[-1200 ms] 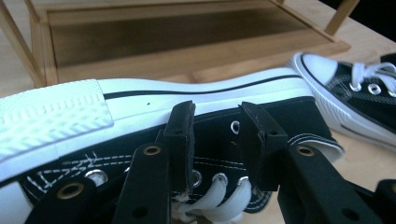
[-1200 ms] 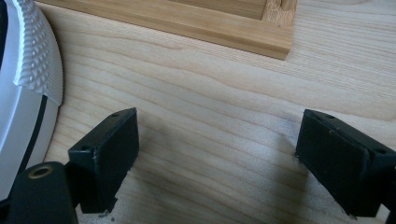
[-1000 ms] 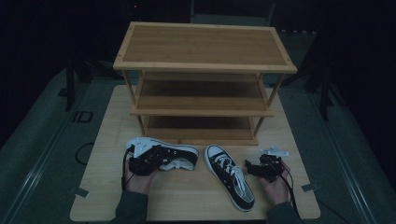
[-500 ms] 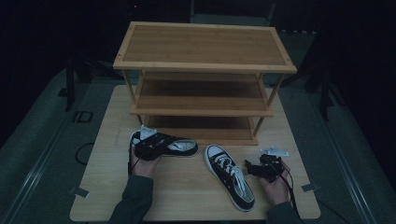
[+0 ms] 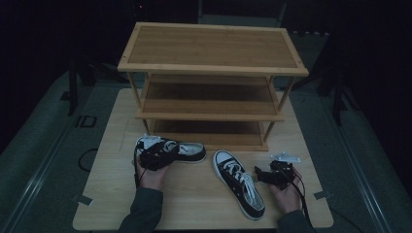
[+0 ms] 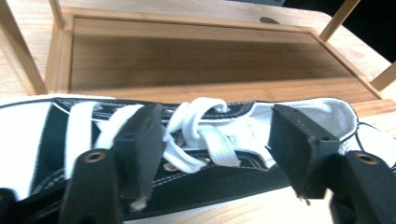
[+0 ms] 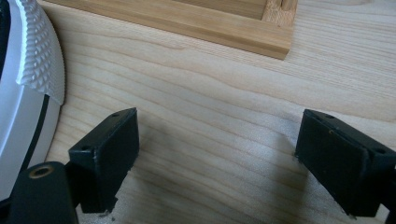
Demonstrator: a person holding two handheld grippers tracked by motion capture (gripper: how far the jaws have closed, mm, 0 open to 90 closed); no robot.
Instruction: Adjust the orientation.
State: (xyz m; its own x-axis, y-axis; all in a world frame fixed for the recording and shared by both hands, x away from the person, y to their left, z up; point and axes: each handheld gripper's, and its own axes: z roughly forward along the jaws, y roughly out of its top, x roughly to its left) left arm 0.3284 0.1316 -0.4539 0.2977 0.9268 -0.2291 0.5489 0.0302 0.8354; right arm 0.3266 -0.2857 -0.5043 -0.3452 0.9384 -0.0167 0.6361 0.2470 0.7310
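A: High view. I have brought the left gripper (image 5: pixel 156 156) to the left sneaker (image 5: pixel 182 150), which lies just near of the shoe rack (image 5: pixel 212 48)'s bottom shelf, ready to slide in.

B: Left gripper view?

A: Its jaws have just been opening; they stand wide astride the laces, pads off the sneaker (image 6: pixel 196 140).

B: Right gripper view?

A: The right gripper (image 7: pixel 217 154) gapes over bare table (image 7: pixel 224 84), beside the second sneaker (image 7: pixel 23 93), waiting.

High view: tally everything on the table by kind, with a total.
Black-and-white sneakers: 2, one in front of the rack, one nearer the person
Wooden three-tier shoe rack: 1
Handheld tools: 2, left tool, right tool
Total: 5
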